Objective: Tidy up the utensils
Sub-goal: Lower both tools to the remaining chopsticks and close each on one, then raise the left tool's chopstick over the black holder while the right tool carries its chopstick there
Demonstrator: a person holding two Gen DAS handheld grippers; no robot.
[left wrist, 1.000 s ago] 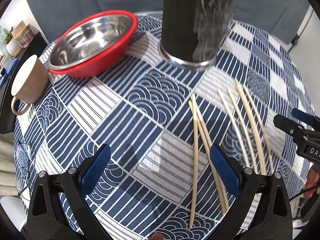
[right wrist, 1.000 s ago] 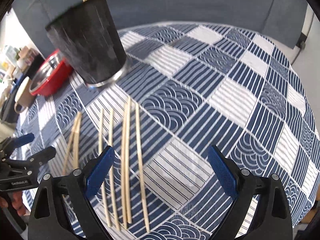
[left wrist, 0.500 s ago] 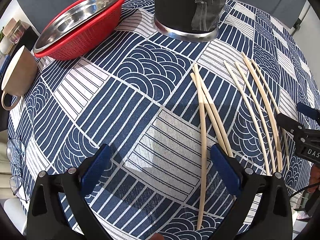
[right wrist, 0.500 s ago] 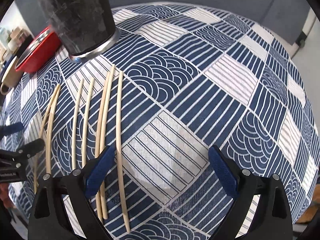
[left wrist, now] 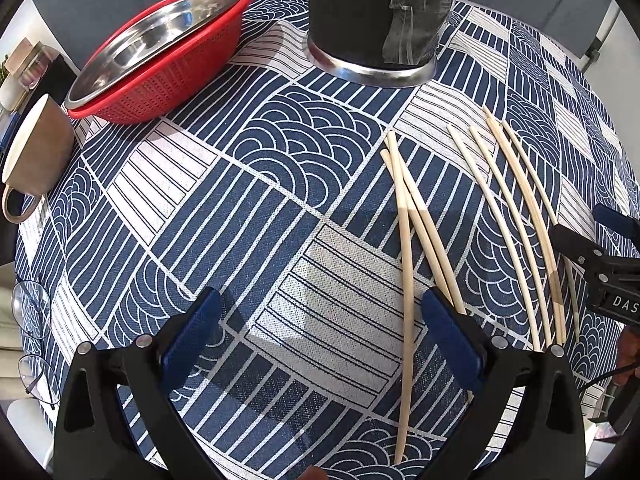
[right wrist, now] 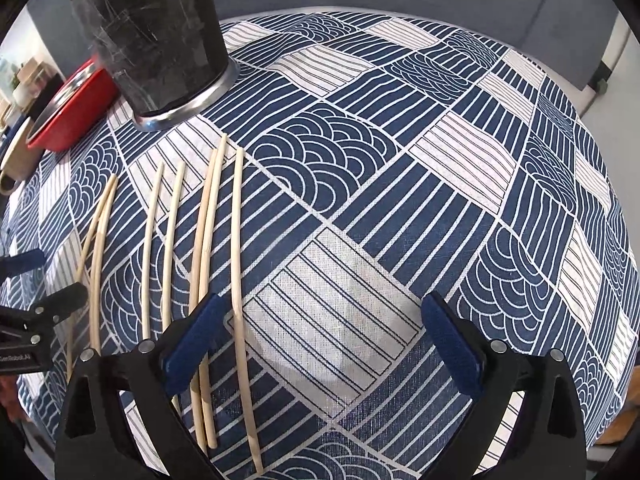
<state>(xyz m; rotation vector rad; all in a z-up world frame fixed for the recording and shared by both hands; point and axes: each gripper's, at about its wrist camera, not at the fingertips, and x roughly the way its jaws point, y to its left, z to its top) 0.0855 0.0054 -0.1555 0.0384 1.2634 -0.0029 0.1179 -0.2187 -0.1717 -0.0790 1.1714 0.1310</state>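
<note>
Several pale wooden chopsticks (right wrist: pixel 208 240) lie side by side on the blue-and-white patterned tablecloth (right wrist: pixel 400 184). Behind them stands a black utensil holder (right wrist: pixel 152 40) with a steel base. My right gripper (right wrist: pixel 320 344) hovers low over the cloth with its jaws opening. The rightmost chopstick (right wrist: pixel 239 280) runs just inside its left finger, untouched. My left gripper (left wrist: pixel 320 340) is open over the crossed pair of chopsticks (left wrist: pixel 408 220), and one stick passes just inside its right finger. Each gripper shows at the edge of the other's view: the right gripper (left wrist: pixel 576 224), the left gripper (right wrist: pixel 60 274).
A red colander (left wrist: pixel 160 80) holding a steel bowl (left wrist: pixel 160 40) sits at the back left, left of the holder (left wrist: pixel 380 12). A beige mug (left wrist: pixel 36 160) stands at the table's left edge. Eyeglasses (left wrist: pixel 32 312) lie beyond that edge.
The right gripper has sunk toward the cloth, and the chopsticks now reach between its fingers. In both views the holder has slid toward the top of the picture. The chopsticks have not moved.
</note>
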